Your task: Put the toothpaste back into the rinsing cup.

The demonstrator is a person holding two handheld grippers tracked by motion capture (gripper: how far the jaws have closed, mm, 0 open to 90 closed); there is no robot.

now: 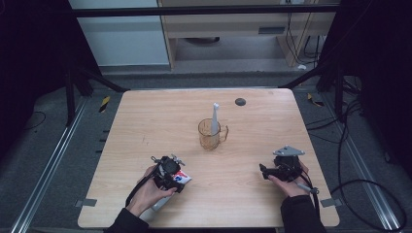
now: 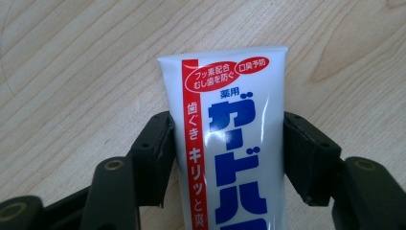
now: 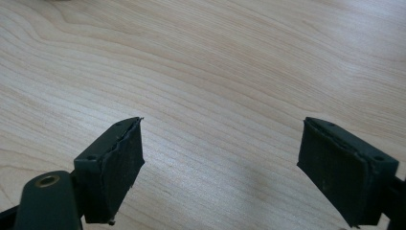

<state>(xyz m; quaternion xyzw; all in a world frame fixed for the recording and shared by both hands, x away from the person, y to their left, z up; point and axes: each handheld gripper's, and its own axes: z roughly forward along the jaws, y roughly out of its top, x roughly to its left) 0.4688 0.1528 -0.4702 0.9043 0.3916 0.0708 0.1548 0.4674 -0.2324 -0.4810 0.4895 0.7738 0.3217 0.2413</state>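
I sit at a light wooden tabletop [image 1: 145,121] with a claw in each hand. My left claw [image 1: 170,174], near the front edge toward the left corner, is clamped on a white toothpaste tube [image 2: 230,139] with a red stripe and blue Japanese lettering; in the left gripper view both black pads press against its sides, its flat crimped end pointing away from me. My right claw [image 1: 279,170] rests near the front right corner, its jaws spread wide apart over bare wood with nothing between them. Near the middle of the tabletop stands a clear amber mug [image 1: 210,134] with a white toothbrush [image 1: 214,119] upright inside.
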